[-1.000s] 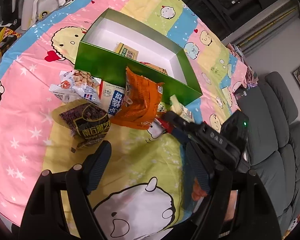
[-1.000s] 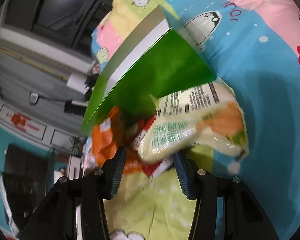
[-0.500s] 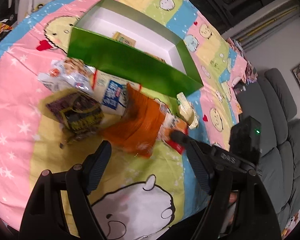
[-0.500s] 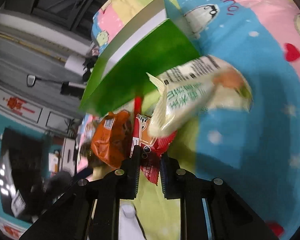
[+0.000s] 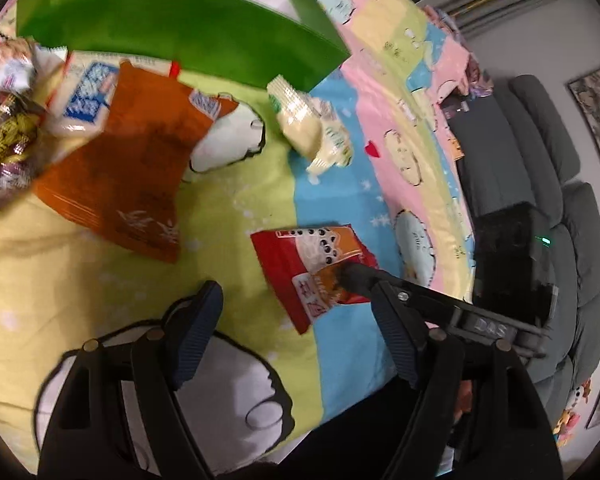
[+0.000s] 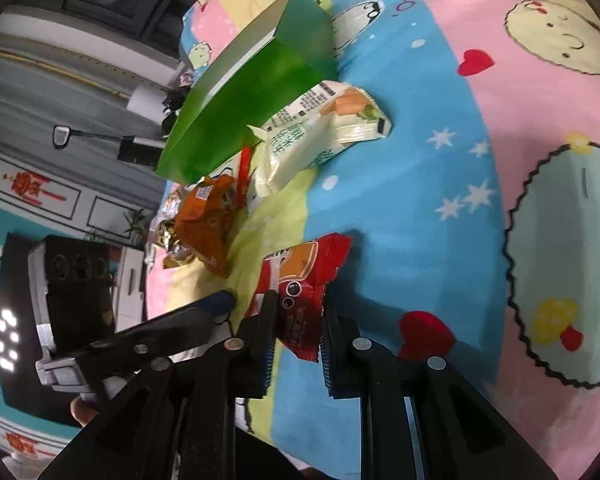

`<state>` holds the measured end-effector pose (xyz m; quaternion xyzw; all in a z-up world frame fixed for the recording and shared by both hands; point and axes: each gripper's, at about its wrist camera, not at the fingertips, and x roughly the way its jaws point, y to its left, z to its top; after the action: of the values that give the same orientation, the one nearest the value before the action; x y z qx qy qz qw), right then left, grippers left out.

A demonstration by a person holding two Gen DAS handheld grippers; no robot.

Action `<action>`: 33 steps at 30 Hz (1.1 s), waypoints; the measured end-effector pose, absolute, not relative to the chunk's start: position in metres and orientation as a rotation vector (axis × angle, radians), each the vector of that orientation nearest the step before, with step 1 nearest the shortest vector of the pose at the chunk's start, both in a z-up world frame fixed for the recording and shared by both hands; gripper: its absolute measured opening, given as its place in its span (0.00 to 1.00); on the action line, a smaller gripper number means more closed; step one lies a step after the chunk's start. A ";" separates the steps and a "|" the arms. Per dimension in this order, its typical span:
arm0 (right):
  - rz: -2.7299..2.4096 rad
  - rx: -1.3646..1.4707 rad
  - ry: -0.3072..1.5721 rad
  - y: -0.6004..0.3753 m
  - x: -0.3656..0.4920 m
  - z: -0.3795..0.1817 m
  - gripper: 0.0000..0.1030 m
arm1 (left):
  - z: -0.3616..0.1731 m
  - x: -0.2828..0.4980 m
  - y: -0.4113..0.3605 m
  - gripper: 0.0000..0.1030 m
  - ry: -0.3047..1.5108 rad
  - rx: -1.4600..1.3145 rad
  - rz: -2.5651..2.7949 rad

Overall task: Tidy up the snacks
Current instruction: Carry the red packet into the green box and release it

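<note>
Pinching the red bubble-tea snack packet (image 6: pixel 300 300) by its lower end, the right tongs (image 6: pixel 298 344) have drawn it out of the heap and now hold it over the cartoon bedspread (image 6: pixel 440 184), well apart from the green box (image 5: pixel 172 24); half a second ago it was wedged under the pale green biscuit packet (image 5: pixel 312 128) beside the orange bag (image 5: pixel 132 152). That frees one snack for boxing. The left tongs (image 5: pixel 296 332) stay spread wide and empty, lower over the bed than a second ago, the box interior out of sight.
</note>
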<state>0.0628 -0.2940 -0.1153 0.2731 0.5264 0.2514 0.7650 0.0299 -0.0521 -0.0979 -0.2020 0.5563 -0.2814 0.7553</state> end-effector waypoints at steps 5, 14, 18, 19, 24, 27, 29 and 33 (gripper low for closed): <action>0.512 0.565 1.121 -0.302 0.060 -0.113 0.28 | -0.096 0.033 -0.061 0.74 1.210 -0.437 -0.607; 0.555 0.603 1.113 -0.307 0.061 -0.121 0.28 | -0.104 0.032 -0.068 0.42 1.229 -0.453 -0.608; 0.560 0.590 1.098 -0.305 0.059 -0.123 0.27 | -0.104 0.033 -0.071 0.32 1.238 -0.445 -0.602; 0.558 0.566 1.090 -0.303 0.057 -0.121 0.26 | -0.104 0.032 -0.071 0.22 1.237 -0.430 -0.586; 0.510 0.427 1.041 -0.286 0.047 -0.110 0.25 | -0.101 0.028 -0.076 0.20 1.212 -0.349 -0.541; 0.487 0.413 1.032 -0.284 0.044 -0.106 0.24 | -0.099 0.026 -0.078 0.20 1.202 -0.320 -0.539; 0.494 0.414 1.026 -0.281 0.041 -0.103 0.22 | -0.097 0.025 -0.074 0.20 1.192 -0.321 -0.534; 0.513 0.378 1.014 -0.270 0.035 -0.096 0.21 | -0.089 0.022 -0.064 0.18 1.161 -0.320 -0.519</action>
<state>0.0350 -0.2703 -0.0964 0.1779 0.4772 0.2413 0.8261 0.0218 -0.0642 -0.0894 -0.1489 0.5397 -0.2413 0.7927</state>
